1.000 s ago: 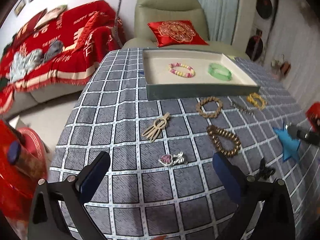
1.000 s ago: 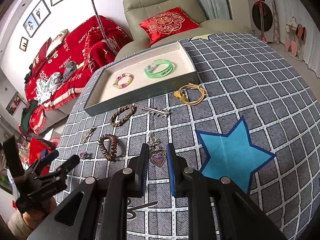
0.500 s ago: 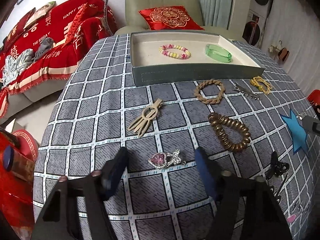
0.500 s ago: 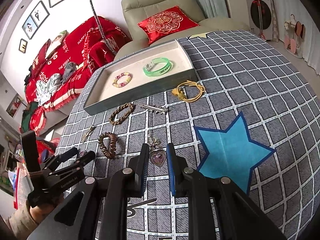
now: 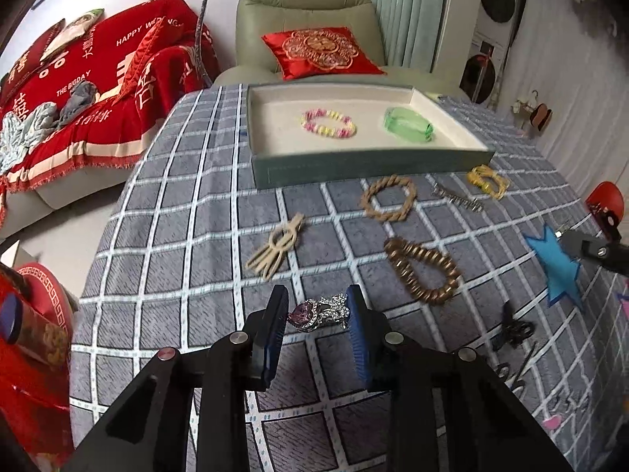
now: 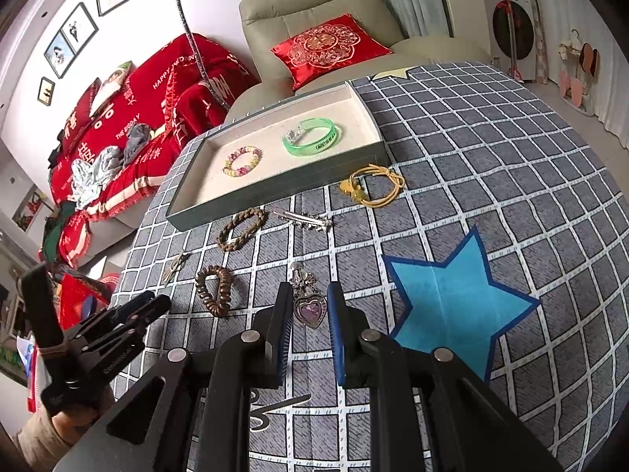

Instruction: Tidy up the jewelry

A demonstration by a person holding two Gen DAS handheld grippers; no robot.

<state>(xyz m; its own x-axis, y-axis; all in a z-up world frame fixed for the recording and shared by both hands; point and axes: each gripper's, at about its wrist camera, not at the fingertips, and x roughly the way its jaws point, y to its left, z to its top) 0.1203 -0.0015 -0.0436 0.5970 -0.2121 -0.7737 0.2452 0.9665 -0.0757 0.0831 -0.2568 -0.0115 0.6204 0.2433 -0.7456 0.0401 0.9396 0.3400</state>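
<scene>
Narrowed from a wide spread, the left gripper [image 5: 317,310] now brackets the pink heart brooch [image 5: 317,309] on the checked tablecloth [image 5: 188,236] — pads flanking it, contact unclear, so the pick looks imminent. The right gripper [image 6: 309,306] straddles a purple heart pendant [image 6: 311,308], jaws slightly apart. Beyond lie a coiled brown bracelet [image 5: 422,271] and comb clip [image 5: 277,246]; farther, the tray [image 5: 369,161] already holds two bracelets — path unobstructed.

Bare grey checked tablecloth [image 5: 188,236] left of beige wooden hair comb [image 5: 277,244]; path to shallow grey-walled cream-lined tray [image 5: 354,165] crossed by comb, braided tan bracelet [image 5: 388,198], coiled bronze bracelet [image 5: 422,269].
</scene>
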